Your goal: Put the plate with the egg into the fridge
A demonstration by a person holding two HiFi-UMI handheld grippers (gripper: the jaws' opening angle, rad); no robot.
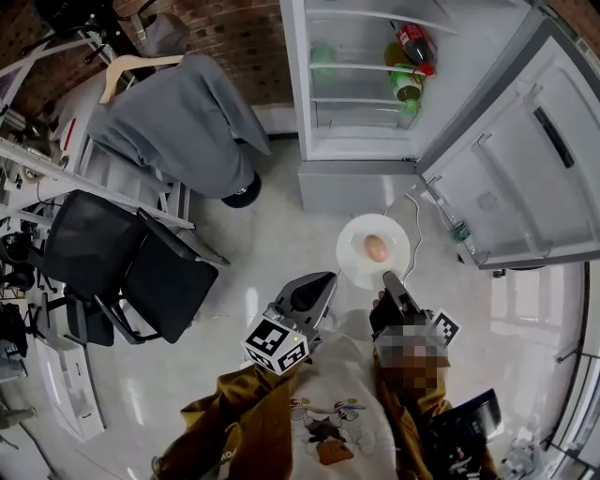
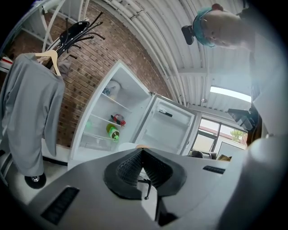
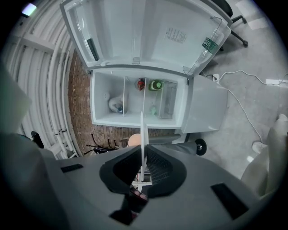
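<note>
An open fridge [image 1: 356,28] is seen at the top of the head view, with its door [image 1: 525,159] swung out to the right. A sheet of print [image 3: 174,34] is stuck on the door's inner face, but its lines are too small to be read. A grey garment [image 1: 187,122] is hung on a wooden hanger to the left of the fridge, and a black chair [image 1: 122,262] is placed on the floor below it.

The white plate [image 1: 356,267] is held in the air in front of the fridge's lower front, outside the compartment. Its near rim is pinched between the fingers of the right gripper [image 1: 389,279]; in the right gripper view the plate [image 3: 142,130] is seen edge-on, clamped between the two pads. The left gripper [image 1: 323,281] is held just left of the plate and apart from it. Its jaws are pressed together at the tips [image 2: 142,150], with nothing caught between them.

A cola bottle [image 1: 415,42] with a red label lies on a shelf at the fridge's right side, and a green bottle [image 1: 406,86] rests on the shelf below; no brand can be read on either. A clear water bottle [image 3: 208,45] with a green label is stored in the door's rack, its writing illegible. The brown egg [image 1: 376,247] is carried at the middle of the plate.
</note>
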